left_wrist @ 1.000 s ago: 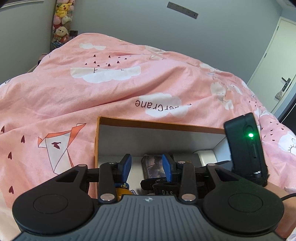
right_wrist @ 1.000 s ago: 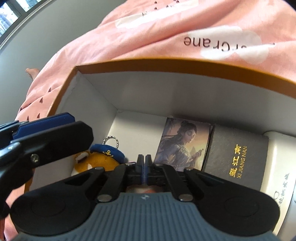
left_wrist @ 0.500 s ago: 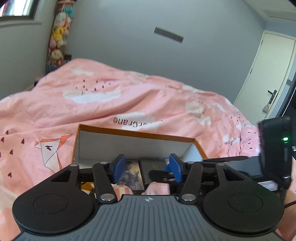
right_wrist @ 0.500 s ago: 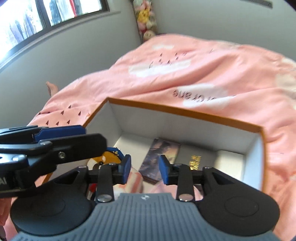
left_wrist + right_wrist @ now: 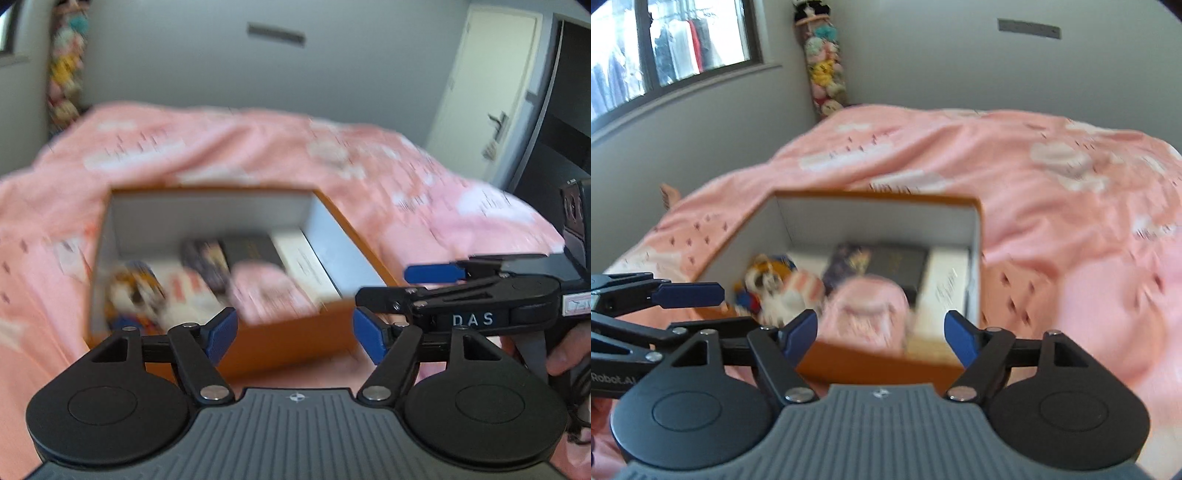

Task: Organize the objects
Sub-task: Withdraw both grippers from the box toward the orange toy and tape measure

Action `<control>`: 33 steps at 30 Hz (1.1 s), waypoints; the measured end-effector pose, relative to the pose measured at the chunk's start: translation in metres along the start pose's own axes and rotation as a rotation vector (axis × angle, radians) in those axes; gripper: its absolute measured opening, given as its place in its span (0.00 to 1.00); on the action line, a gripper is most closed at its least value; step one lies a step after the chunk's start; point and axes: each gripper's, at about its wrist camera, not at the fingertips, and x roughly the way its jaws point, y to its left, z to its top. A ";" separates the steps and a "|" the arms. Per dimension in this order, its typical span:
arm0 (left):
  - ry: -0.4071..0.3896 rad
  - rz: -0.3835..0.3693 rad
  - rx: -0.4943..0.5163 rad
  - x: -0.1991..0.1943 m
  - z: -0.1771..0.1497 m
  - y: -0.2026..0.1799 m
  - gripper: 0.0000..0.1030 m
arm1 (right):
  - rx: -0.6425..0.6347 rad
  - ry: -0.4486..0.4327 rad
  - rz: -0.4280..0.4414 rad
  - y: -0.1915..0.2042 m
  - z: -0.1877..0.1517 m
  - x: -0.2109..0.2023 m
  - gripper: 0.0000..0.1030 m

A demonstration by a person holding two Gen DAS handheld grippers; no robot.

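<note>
An orange box [image 5: 288,339] [image 5: 871,363] with white inner walls lies on the pink bedspread. Inside it sit a plush keychain toy [image 5: 135,286] [image 5: 764,278], a pink soft item [image 5: 269,291] [image 5: 868,306], a picture card [image 5: 205,258] [image 5: 849,258], a black booklet [image 5: 251,249] [image 5: 897,264] and a white box [image 5: 306,266] [image 5: 945,288]. My left gripper [image 5: 293,334] hovers at the box's near edge, jaws opening, nothing between them. My right gripper [image 5: 881,332] also hangs before the near edge, jaws opening and empty. Each gripper shows in the other's view, the right gripper [image 5: 436,282] and the left gripper [image 5: 687,295].
The pink bedspread [image 5: 406,177] [image 5: 1071,221] with cloud prints surrounds the box. Plush toys [image 5: 825,77] hang in the far corner beside a window [image 5: 665,48]. A door [image 5: 484,81] and a dark cabinet [image 5: 557,122] stand at the right. A hand [image 5: 569,350] holds the right gripper.
Both grippers have drawn back out of the box and risen, so the whole box now shows. Both pairs of jaws have spread wide; the right was shut a second ago.
</note>
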 end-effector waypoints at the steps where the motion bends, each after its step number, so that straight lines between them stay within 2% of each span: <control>1: 0.041 -0.025 -0.005 0.003 -0.005 -0.002 0.80 | 0.005 0.018 -0.005 -0.002 -0.008 -0.003 0.75; 4: 0.174 -0.079 -0.019 0.012 -0.024 -0.008 0.80 | 0.024 0.088 -0.032 -0.005 -0.031 -0.008 0.75; 7: 0.306 -0.099 0.007 0.026 -0.041 -0.013 0.80 | 0.019 0.163 -0.072 -0.006 -0.053 -0.011 0.75; 11: 0.399 -0.142 0.010 0.033 -0.057 -0.017 0.79 | 0.036 0.220 -0.110 -0.008 -0.081 -0.015 0.74; 13: 0.427 -0.153 0.015 0.036 -0.065 -0.018 0.79 | 0.048 0.241 -0.135 -0.012 -0.091 -0.016 0.71; 15: 0.452 -0.157 0.019 0.037 -0.071 -0.019 0.79 | 0.089 0.256 -0.128 -0.017 -0.101 -0.018 0.61; 18: 0.475 -0.166 0.008 0.037 -0.078 -0.018 0.78 | 0.157 0.273 -0.118 -0.026 -0.110 -0.019 0.53; 26: 0.527 -0.194 0.040 0.047 -0.091 -0.028 0.79 | 0.255 0.297 -0.090 -0.037 -0.126 -0.022 0.52; 30: 0.534 -0.186 0.052 0.060 -0.099 -0.033 0.79 | 0.244 0.302 -0.083 -0.035 -0.128 -0.019 0.52; 33: 0.548 -0.180 0.107 0.071 -0.104 -0.043 0.79 | 0.227 0.303 -0.079 -0.032 -0.129 -0.017 0.52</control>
